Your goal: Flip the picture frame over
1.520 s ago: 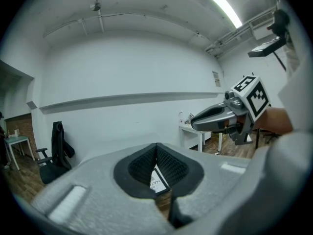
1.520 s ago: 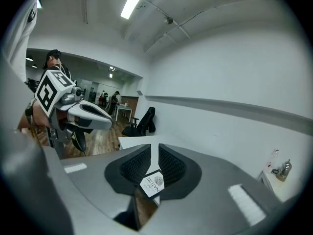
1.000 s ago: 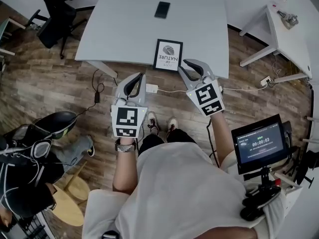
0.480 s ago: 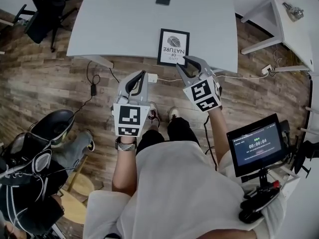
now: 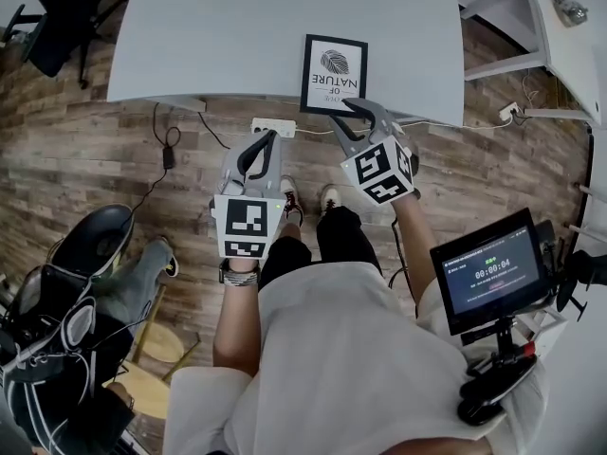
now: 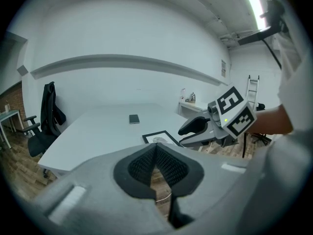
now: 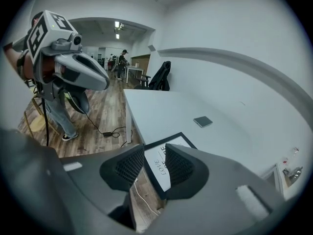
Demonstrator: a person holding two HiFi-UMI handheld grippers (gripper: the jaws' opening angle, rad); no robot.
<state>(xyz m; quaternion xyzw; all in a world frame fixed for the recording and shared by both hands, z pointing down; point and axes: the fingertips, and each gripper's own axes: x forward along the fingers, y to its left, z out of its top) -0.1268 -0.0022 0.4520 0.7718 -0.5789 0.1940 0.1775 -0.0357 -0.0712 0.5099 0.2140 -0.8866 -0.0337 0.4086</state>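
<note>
1. There are two tools. The left tool (image 5: 268, 140) has its jaws together with nothing in them, and it hangs over the wooden floor (image 5: 114, 140), short of the table.
2. The right tool (image 5: 340, 111) has jaws that have just been opening. They stand moderately apart with nothing between the pads, and its own view shows the frame beyond the gap.
3. One picture frame (image 5: 334, 74), black-edged, lies flat and print side up at the near edge of the table (image 5: 218, 36). The right tool's tips are just beside its near corner.
4. One dark phone (image 6: 134, 119) lies farther back on the same table, well apart from the frame.
5. One lit screen (image 5: 491, 273) stands at the person's right.
6. Two shoes (image 5: 289, 202) show on the floor between the tools.
</note>
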